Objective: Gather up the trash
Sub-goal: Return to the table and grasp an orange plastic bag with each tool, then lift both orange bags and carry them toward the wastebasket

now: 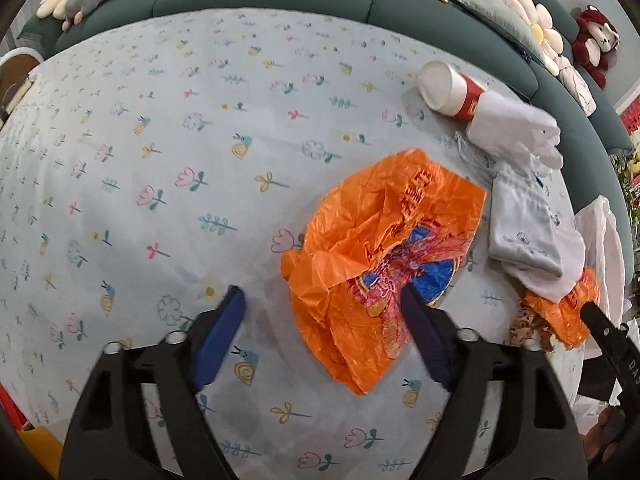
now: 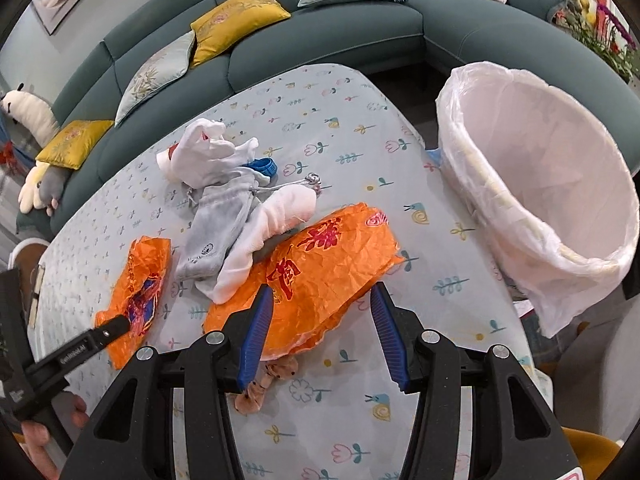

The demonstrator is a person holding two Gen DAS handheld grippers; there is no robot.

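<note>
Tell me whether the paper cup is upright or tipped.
Tipped: the paper cup lies on its side on the table, open mouth showing.

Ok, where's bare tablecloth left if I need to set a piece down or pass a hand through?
Bare tablecloth runs wide left of the crumpled orange bag, up to the sofa. A narrower strip lies between the large orange bag and the lined bin. Crowded: paper cup, white gloves and grey pouch bunched together.
</note>
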